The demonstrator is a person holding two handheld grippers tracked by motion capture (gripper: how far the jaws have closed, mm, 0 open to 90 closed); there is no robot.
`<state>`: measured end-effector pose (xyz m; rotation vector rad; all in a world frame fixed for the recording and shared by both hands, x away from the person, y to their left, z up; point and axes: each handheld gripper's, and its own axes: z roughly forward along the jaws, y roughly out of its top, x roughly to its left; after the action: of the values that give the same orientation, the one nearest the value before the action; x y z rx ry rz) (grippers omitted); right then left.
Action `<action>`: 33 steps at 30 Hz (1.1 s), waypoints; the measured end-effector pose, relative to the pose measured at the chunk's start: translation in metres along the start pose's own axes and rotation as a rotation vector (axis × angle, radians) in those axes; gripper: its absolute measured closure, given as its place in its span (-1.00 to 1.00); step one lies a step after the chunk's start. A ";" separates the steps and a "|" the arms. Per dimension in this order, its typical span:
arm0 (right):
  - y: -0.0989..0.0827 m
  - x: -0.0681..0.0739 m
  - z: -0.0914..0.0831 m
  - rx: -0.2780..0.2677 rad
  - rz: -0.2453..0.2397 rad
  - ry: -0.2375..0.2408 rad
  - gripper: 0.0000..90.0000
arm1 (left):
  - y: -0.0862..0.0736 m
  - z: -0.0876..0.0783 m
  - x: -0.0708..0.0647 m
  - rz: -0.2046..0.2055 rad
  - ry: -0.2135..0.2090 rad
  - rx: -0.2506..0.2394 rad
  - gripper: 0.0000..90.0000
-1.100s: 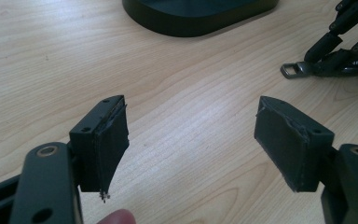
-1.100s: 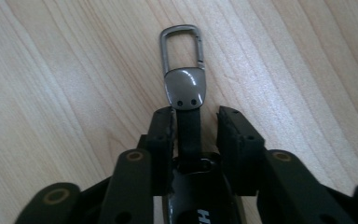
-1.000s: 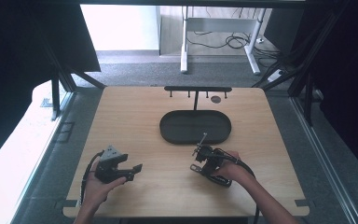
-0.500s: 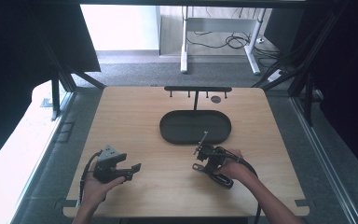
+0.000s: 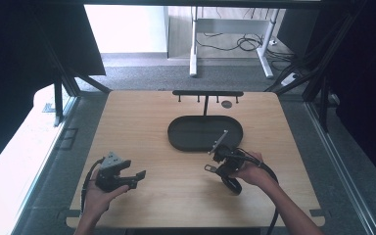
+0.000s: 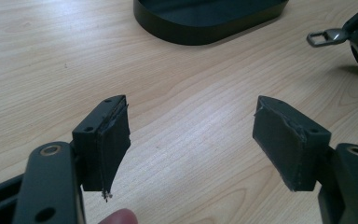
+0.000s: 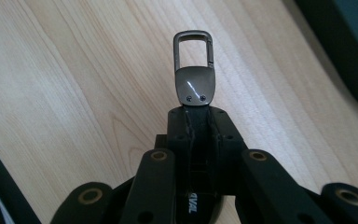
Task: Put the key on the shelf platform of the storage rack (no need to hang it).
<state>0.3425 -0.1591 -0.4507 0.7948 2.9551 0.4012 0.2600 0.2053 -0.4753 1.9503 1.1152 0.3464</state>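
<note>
A key fob with a grey metal clasp and a black strap is pinched between the jaws of my right gripper, which is shut on the strap. In the high view this right gripper hovers just above the table, near the front rim of the black oval tray, with the clasp sticking out to the left. My left gripper rests at the front left in a hand. Its jaws stand wide open with nothing between them, and the clasp shows far off.
A black rack with small hooks stands at the table's back edge behind the tray, with a small dark disc beside it. Cables trail from both grippers toward the front edge. Bare wood lies between the two hands.
My right gripper has lifted a little off the table with the key fob in it. The left hand has stayed where it was.
</note>
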 end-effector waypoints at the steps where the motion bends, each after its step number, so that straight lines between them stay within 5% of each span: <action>1: 0.000 0.000 -0.002 -0.005 0.004 -0.003 0.81 | 0.000 0.000 0.000 -0.001 -0.001 0.001 -0.39; 15: -0.004 -0.011 -0.031 -0.102 0.043 -0.017 0.81 | 0.000 0.002 0.001 -0.004 -0.009 0.003 -0.39; 33: 0.000 -0.021 -0.044 -0.076 0.047 -0.010 0.81 | 0.000 0.002 0.002 -0.008 -0.016 -0.003 -0.39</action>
<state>0.3556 -0.1800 -0.4087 0.8567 2.8969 0.5075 0.2623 0.2059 -0.4770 1.9423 1.1116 0.3267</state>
